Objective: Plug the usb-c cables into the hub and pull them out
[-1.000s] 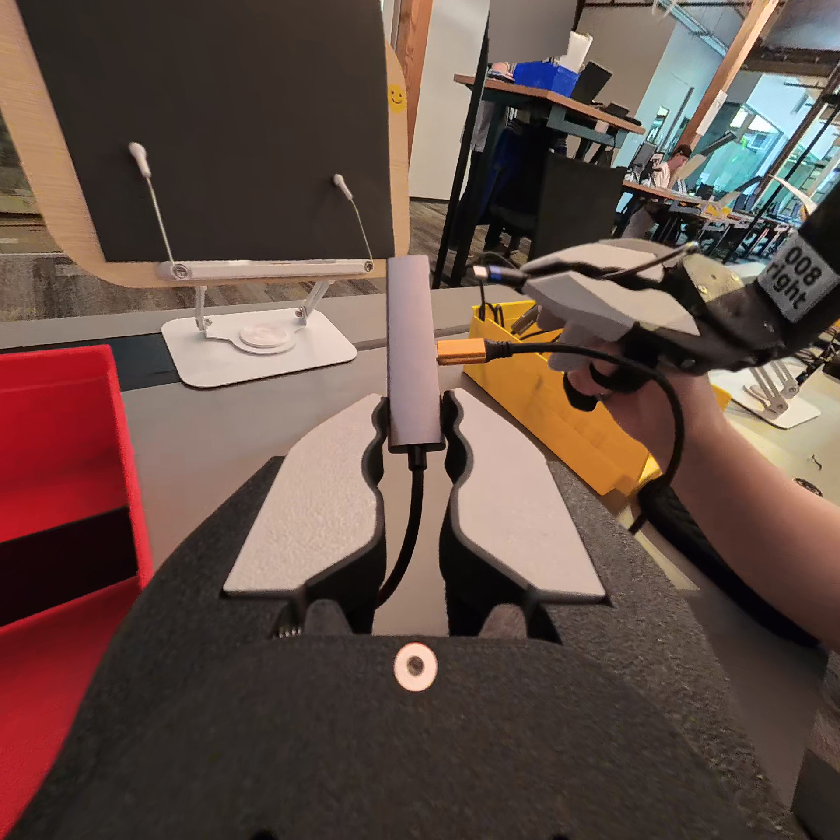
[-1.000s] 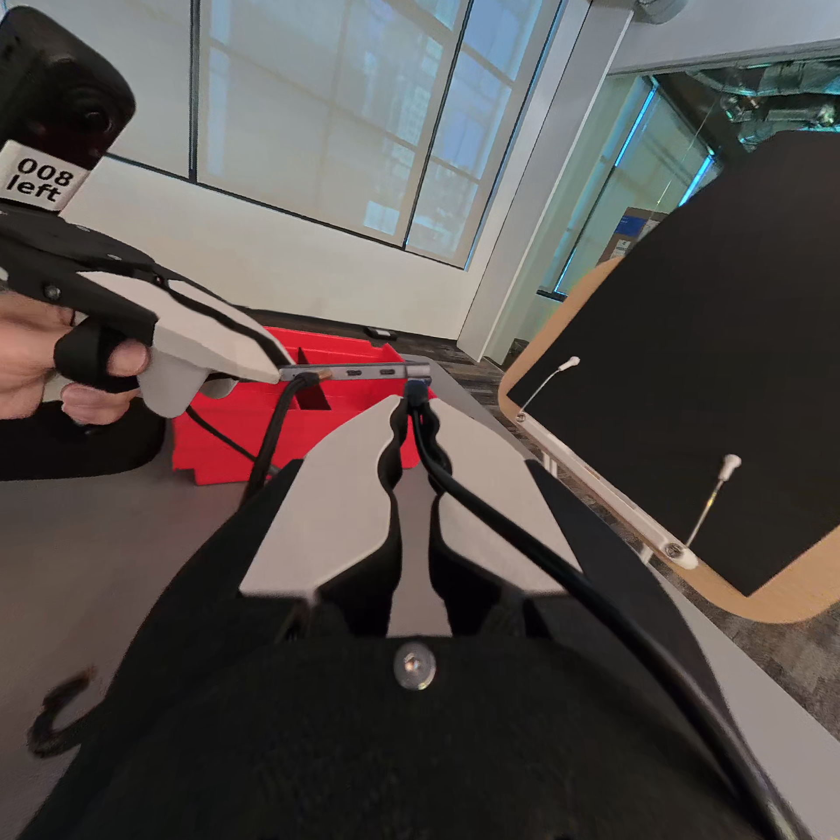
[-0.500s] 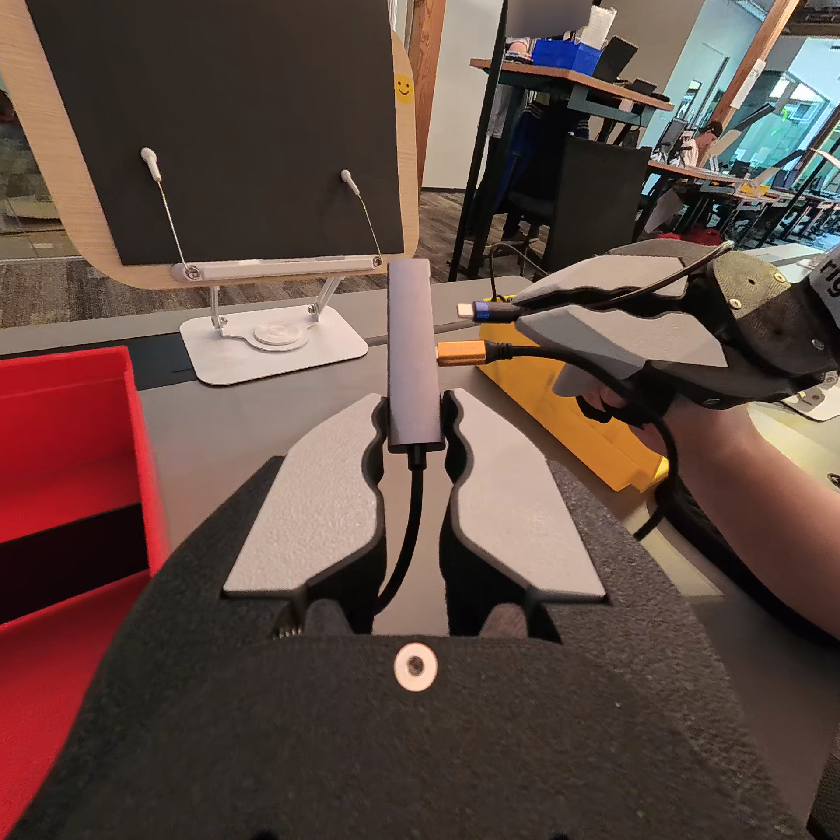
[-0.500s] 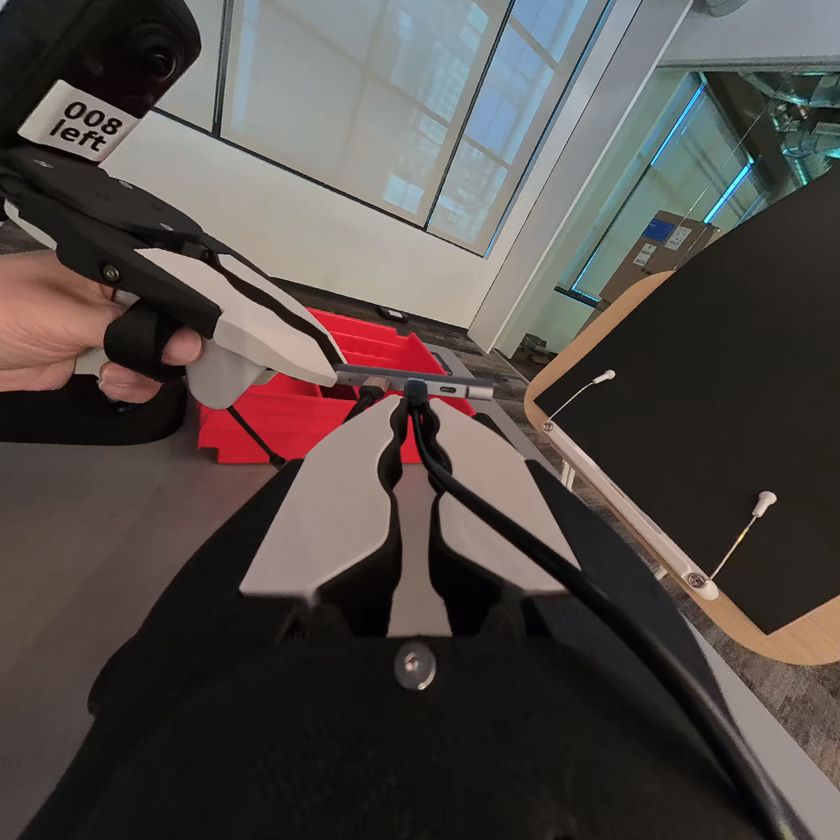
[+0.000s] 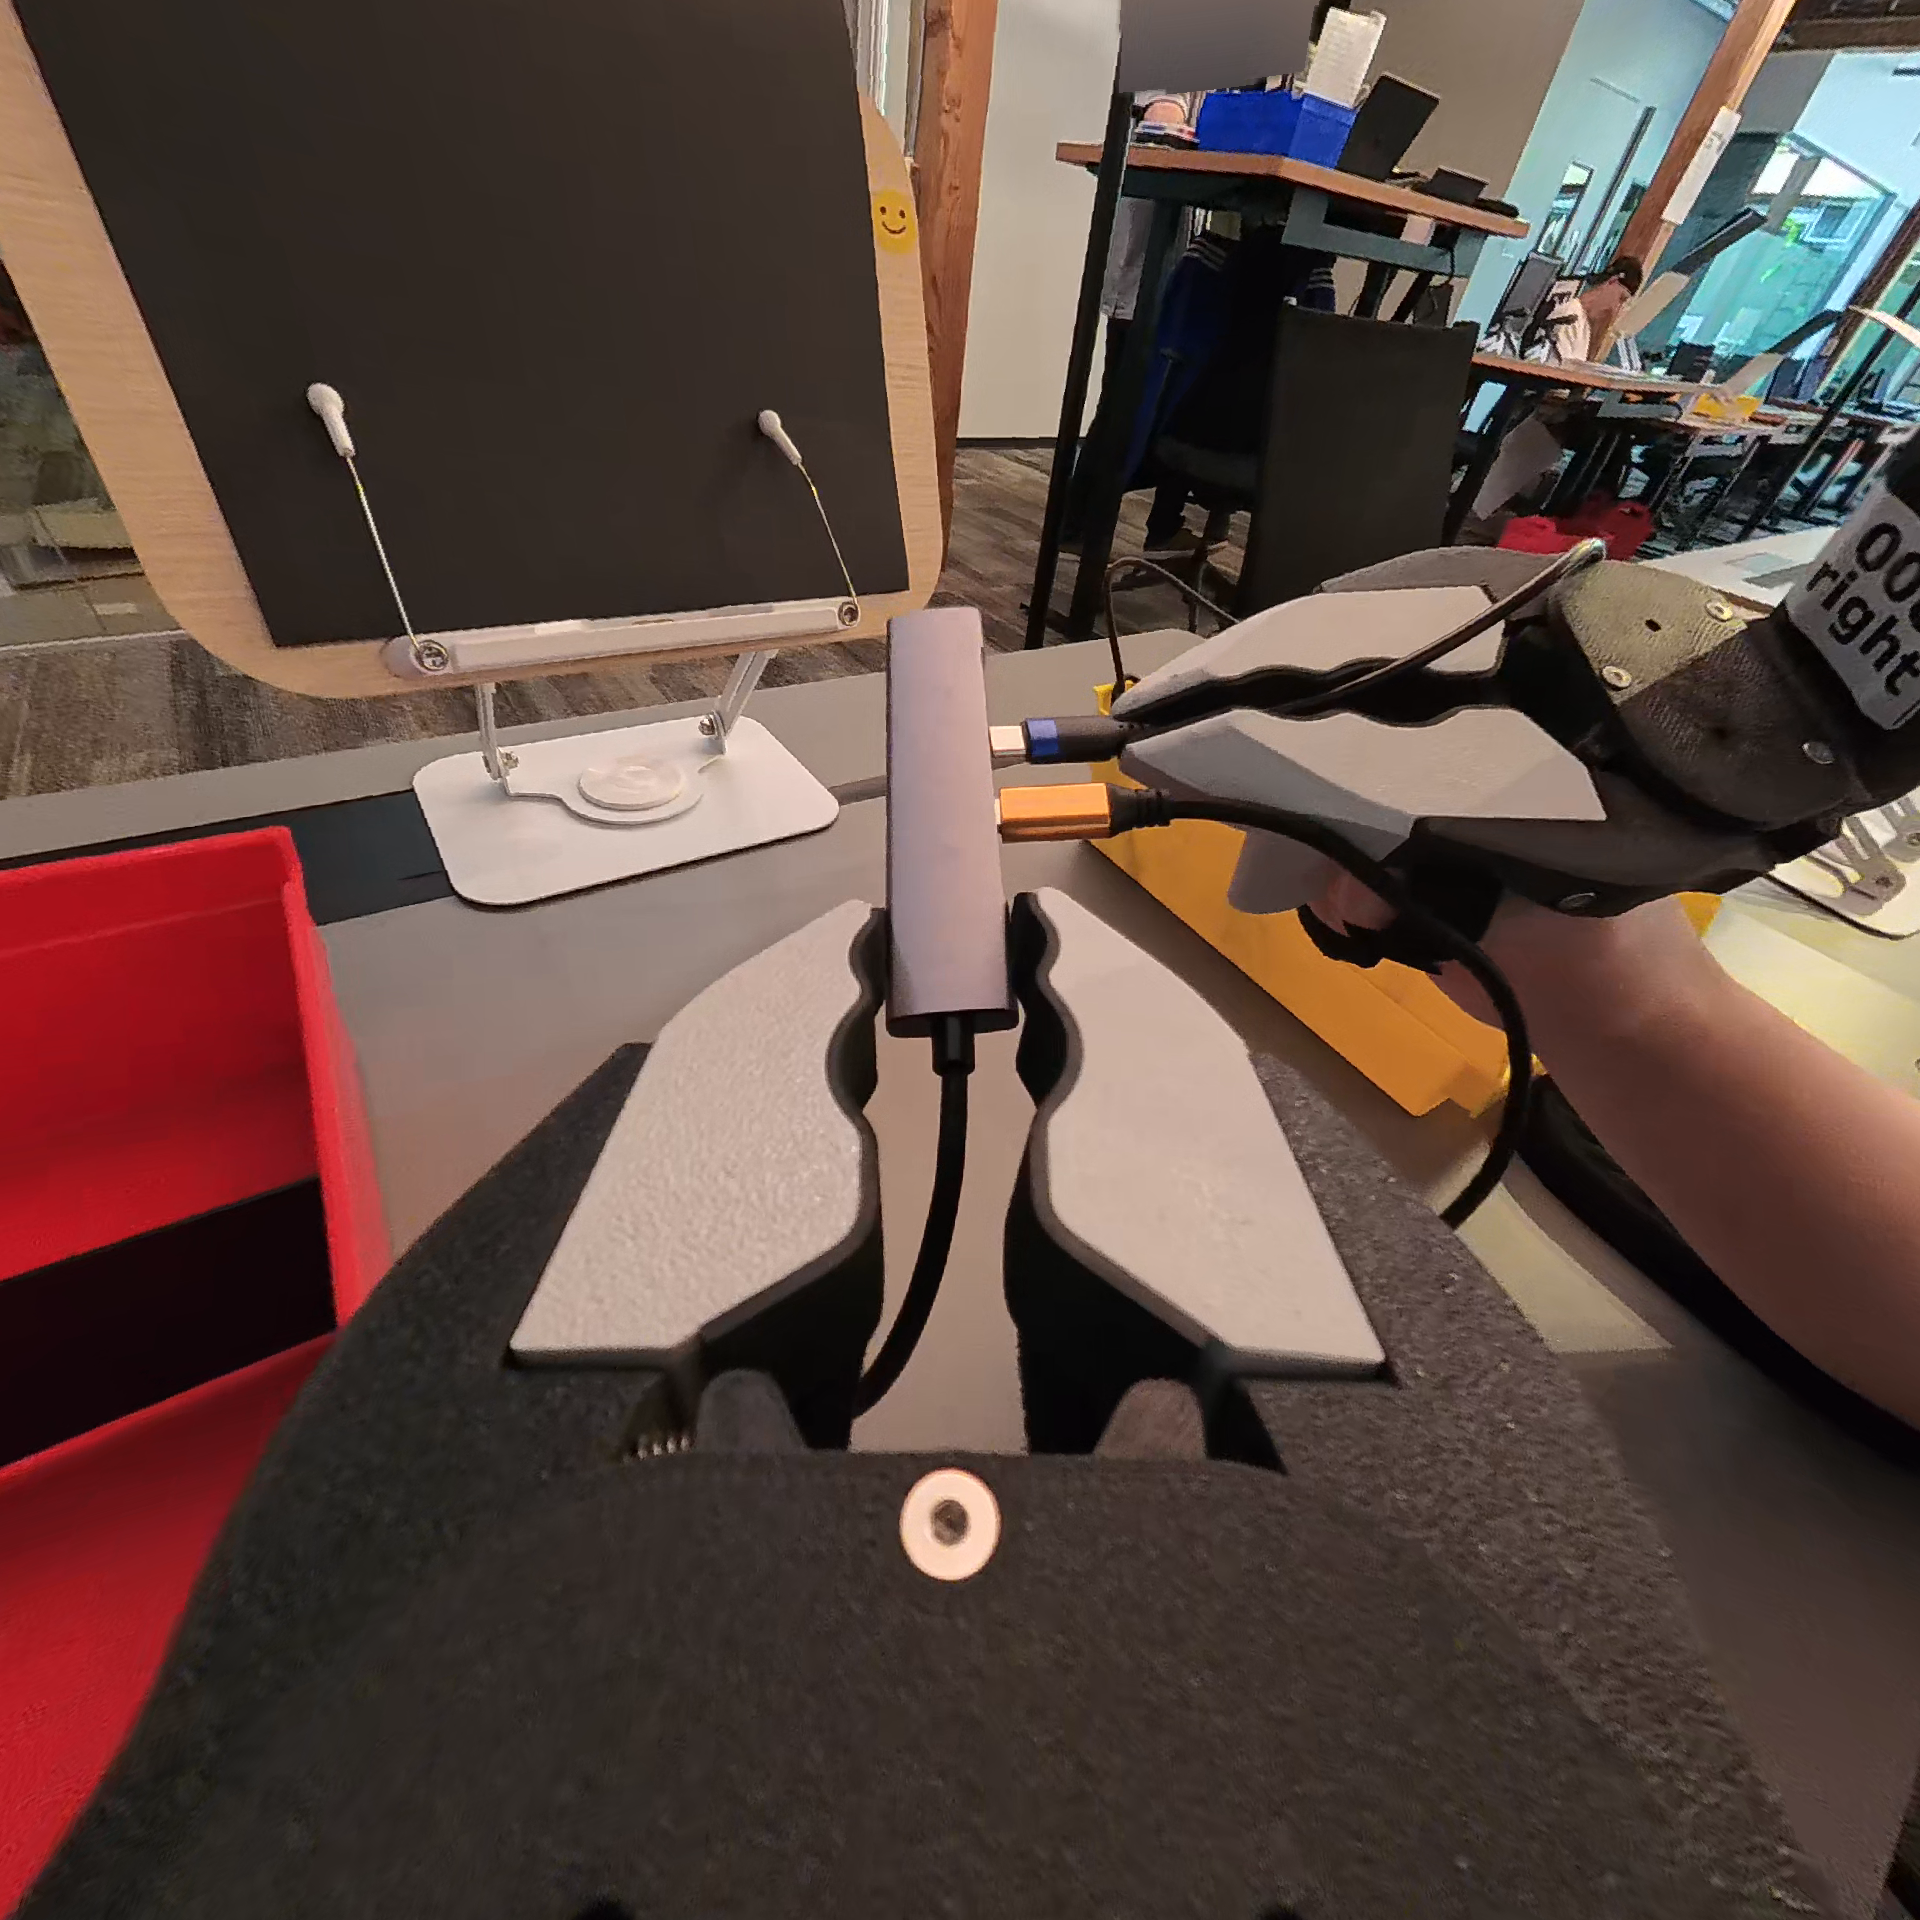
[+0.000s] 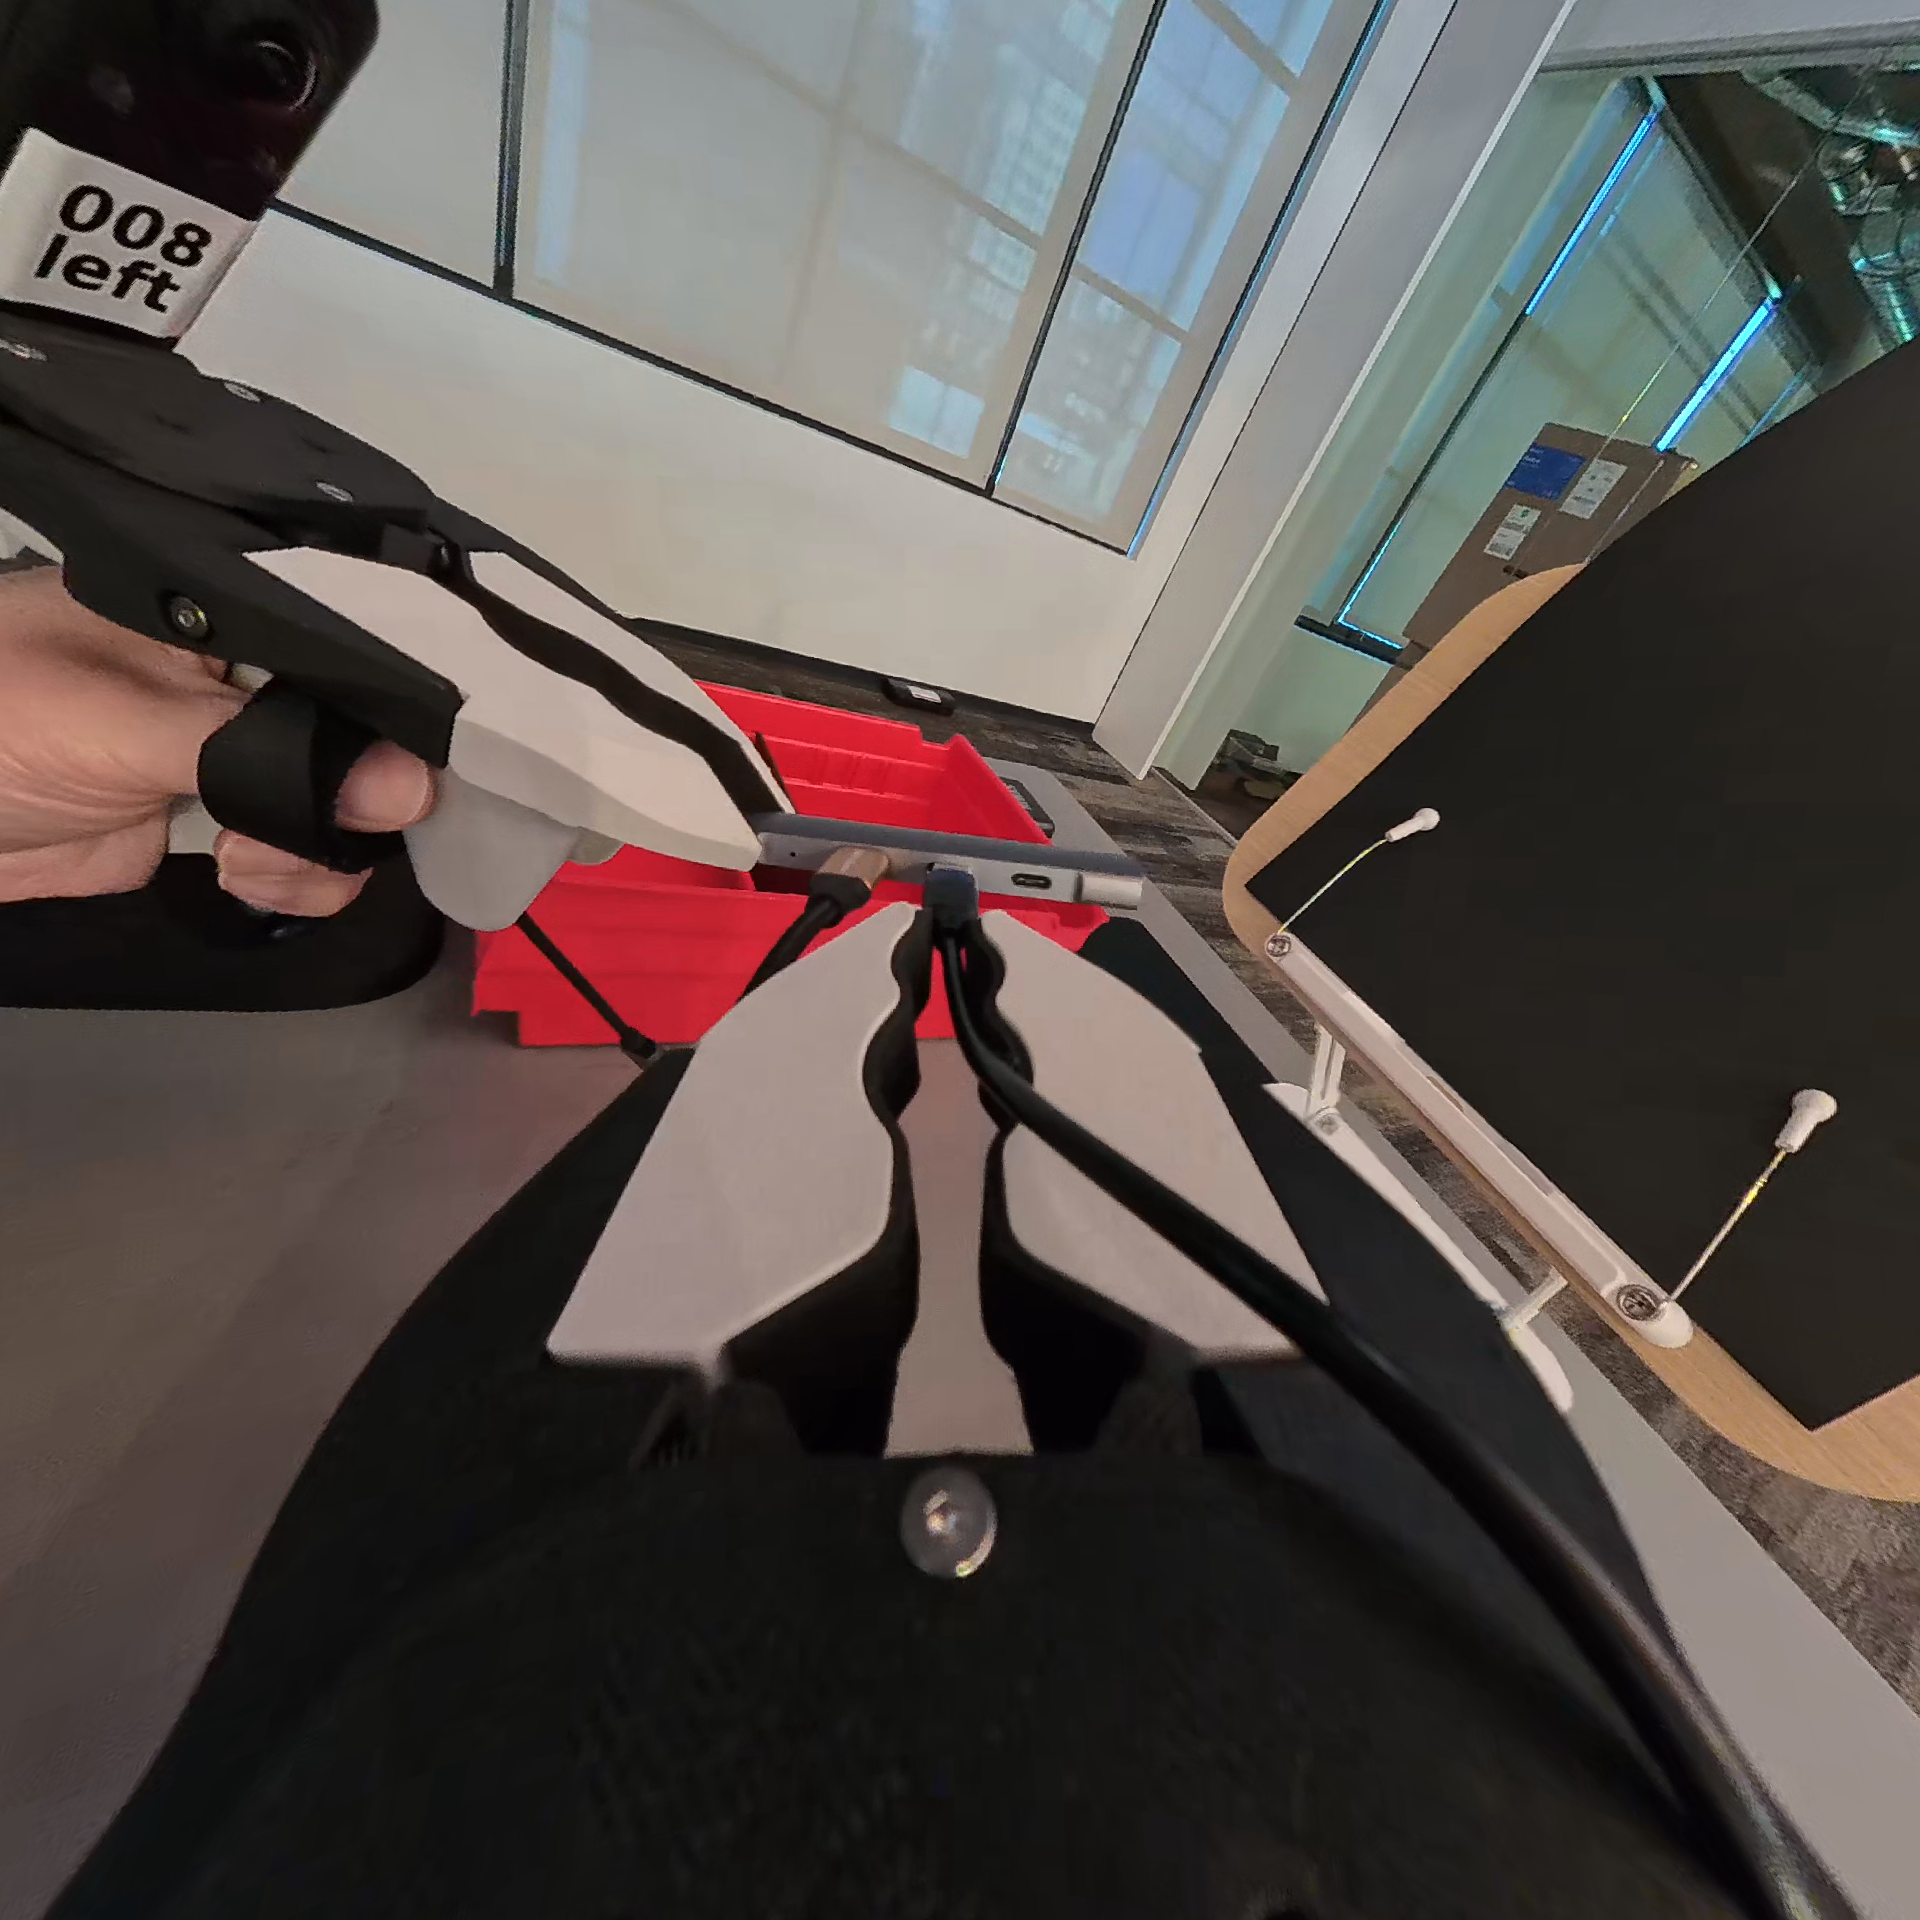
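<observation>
You are clamping the slim grey metal hub (image 5: 940,821) in your left gripper (image 5: 945,966); your right gripper (image 6: 940,935) is pinching the blue-collared black cable plug (image 5: 1070,740) at the hub's right side, just beyond the orange plug (image 5: 1049,812).

A matt, brushed-metal look is shown by the grey hub (image 5: 940,821). At its 3 o'clock side, the orange plug (image 5: 1051,812) appears as satin metal. The red bin (image 5: 156,1039) at 9 o'clock is seen as smooth plastic, the tabletop (image 5: 582,977) as matt grey laminate.
</observation>
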Motion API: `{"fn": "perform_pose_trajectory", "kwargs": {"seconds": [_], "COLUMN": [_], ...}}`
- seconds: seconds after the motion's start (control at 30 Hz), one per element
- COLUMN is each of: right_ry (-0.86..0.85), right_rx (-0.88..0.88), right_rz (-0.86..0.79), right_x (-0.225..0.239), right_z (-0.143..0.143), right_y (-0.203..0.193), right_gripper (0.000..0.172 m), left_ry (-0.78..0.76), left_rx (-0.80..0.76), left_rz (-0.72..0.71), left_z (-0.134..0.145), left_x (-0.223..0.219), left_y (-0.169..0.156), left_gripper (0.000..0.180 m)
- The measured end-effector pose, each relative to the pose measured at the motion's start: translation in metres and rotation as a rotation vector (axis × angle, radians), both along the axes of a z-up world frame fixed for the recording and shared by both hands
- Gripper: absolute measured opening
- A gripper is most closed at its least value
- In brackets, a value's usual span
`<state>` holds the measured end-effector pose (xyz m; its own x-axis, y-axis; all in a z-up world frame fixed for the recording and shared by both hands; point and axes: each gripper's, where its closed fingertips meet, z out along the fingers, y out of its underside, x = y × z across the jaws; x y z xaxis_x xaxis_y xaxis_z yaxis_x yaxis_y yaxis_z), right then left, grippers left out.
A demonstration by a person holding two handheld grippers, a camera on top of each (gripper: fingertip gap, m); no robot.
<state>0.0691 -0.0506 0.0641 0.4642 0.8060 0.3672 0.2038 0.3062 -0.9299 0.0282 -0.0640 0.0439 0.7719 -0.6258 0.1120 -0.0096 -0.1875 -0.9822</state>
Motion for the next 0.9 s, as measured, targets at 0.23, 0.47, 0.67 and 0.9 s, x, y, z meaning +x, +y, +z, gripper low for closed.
{"fn": "perform_pose_trajectory", "kwargs": {"seconds": [0.23, 0.47, 0.67, 0.9], "right_ry": [0.004, 0.013, 0.033, 0.068], "right_rx": [-0.022, -0.001, -0.007, -0.016], "right_rz": [0.005, -0.001, 0.011, 0.022], "right_x": [-0.0011, -0.0014, -0.0035, -0.0052], "right_z": [-0.0020, 0.0010, 0.0007, 0.0012], "right_y": [0.0004, -0.0012, -0.0027, -0.0046], "right_gripper": [0.006, 0.006, 0.006, 0.006], "left_ry": [-0.003, 0.026, 0.027, 0.035], "left_rx": [0.006, 0.030, 0.033, 0.054], "left_rz": [-0.011, -0.026, -0.058, -0.060], "left_z": [-0.0003, 0.0025, -0.0015, 0.0002], "left_x": [0.0009, 0.0020, 0.0021, 0.0009], "left_y": [-0.0004, -0.0025, -0.0042, -0.0067], "left_gripper": [0.022, 0.022, 0.022, 0.023]}}
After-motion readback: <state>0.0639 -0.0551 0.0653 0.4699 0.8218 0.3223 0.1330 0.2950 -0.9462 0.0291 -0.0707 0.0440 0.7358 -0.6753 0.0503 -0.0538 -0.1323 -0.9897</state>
